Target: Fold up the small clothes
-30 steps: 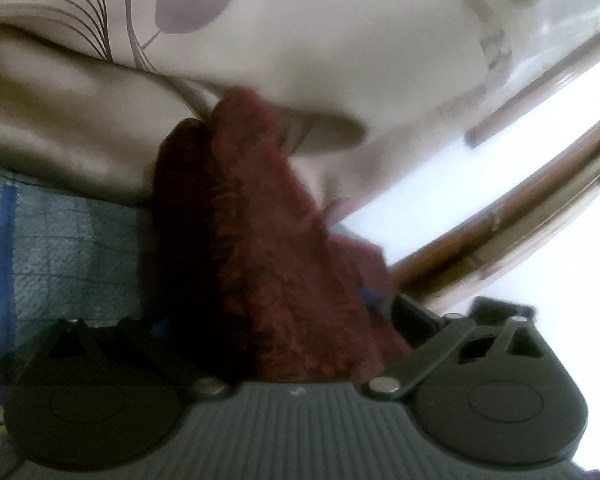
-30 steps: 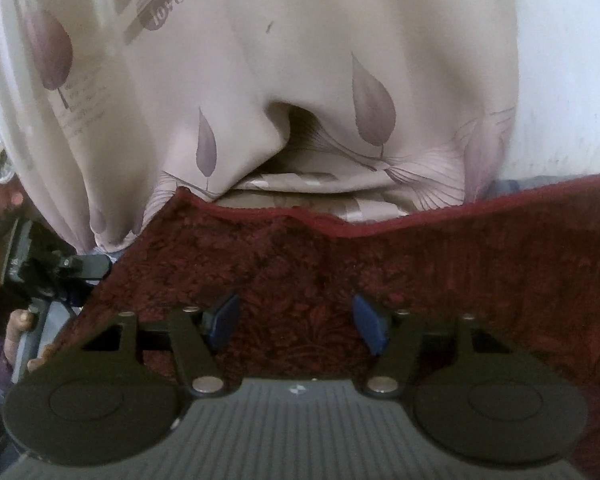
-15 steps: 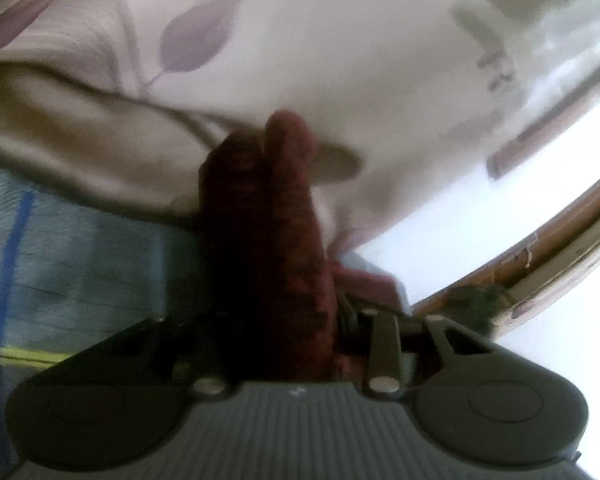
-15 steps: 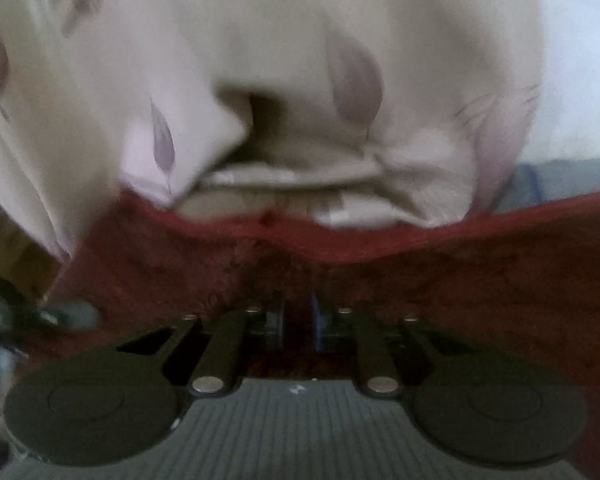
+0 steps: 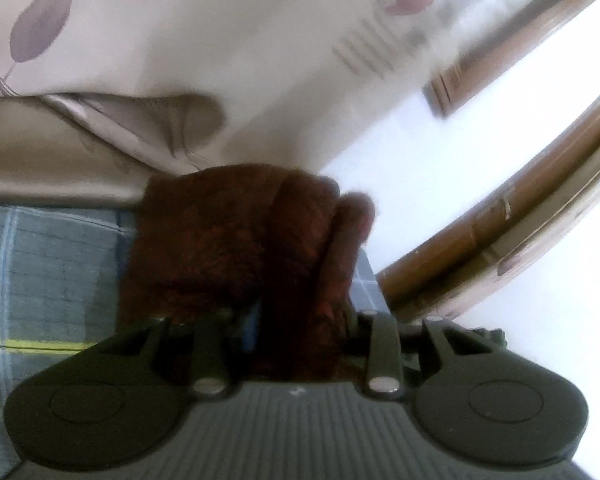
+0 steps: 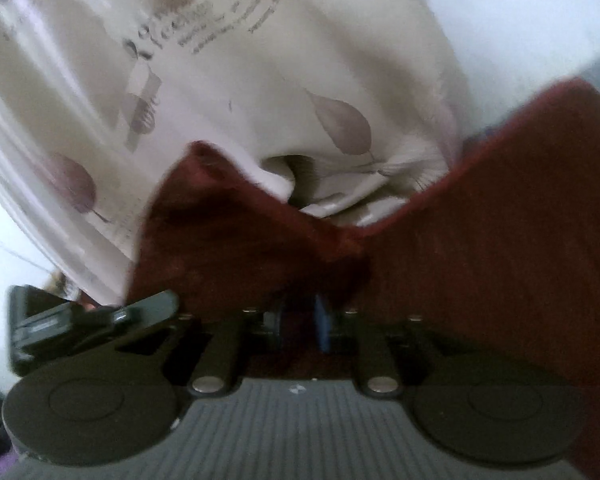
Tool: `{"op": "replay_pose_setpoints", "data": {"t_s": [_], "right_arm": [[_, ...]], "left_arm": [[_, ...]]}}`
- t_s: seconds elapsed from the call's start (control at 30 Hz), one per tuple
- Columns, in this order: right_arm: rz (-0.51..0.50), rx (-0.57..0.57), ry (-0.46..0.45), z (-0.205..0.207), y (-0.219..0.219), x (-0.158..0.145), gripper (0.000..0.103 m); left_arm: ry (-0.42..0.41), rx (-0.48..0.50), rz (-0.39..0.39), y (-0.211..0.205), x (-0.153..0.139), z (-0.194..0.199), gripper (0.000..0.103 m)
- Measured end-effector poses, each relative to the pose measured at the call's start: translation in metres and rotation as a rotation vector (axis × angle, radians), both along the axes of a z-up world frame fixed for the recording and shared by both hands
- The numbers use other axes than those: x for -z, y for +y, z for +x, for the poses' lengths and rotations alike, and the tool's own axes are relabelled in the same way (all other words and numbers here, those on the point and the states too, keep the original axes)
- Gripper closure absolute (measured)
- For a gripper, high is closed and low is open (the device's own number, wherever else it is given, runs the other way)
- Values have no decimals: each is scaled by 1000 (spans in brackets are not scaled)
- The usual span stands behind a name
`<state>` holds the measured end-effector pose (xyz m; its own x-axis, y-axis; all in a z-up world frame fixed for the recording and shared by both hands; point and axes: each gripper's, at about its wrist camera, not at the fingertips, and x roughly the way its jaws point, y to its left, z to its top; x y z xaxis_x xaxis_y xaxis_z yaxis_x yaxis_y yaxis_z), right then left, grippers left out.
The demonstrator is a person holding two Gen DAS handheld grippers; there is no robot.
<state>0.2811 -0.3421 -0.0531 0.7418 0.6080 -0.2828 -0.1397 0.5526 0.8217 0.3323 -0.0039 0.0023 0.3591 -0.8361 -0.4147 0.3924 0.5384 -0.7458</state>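
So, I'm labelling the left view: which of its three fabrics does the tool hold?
The dark red fuzzy cloth, on which the left tool has just been closing. The leaf-print curtain hangs behind and the grey checked sheet lies beneath, neither gripped.

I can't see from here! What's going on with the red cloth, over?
Left gripper shut on bunched dark red cloth. Right gripper pinching the cloth's edge. Leaf-print curtain hangs close behind.

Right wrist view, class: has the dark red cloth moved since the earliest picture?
Yes. The dark red cloth, pinched in the right gripper, has bunched and risen against the leaf-print curtain, where before it lay flat.
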Motion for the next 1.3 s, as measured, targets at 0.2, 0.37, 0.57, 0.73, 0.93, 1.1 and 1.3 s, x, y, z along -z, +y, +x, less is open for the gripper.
{"op": "replay_pose_setpoints", "data": {"t_s": [0.2,0.37,0.57,0.73,0.93,1.1,1.3], "right_arm": [[281,-4,12,-27,-10,13,45],[457,42,25,-41,-20,13,19],[231,60,108,-41,-15,-14,14],[126,60,125,-34,-4,-39,14],[-67,80,182,-13,17,-54,30],[-138,90,194,0,15,-43,77],[-120,70,145,6,-11,-45,80]], "left_arm": [[42,-23,-160,11,22,-11,67],[31,-19,-264,9,49,-26,66],[-100,-21,-249,-4,50,-44,66],[-298,-11,-90,-28,39,-70,62],[-415,-22,25,-42,24,-86,32],[-406,31,29,-43,5,-102,25],[-503,-80,-8,1,-34,-144,12]]}}
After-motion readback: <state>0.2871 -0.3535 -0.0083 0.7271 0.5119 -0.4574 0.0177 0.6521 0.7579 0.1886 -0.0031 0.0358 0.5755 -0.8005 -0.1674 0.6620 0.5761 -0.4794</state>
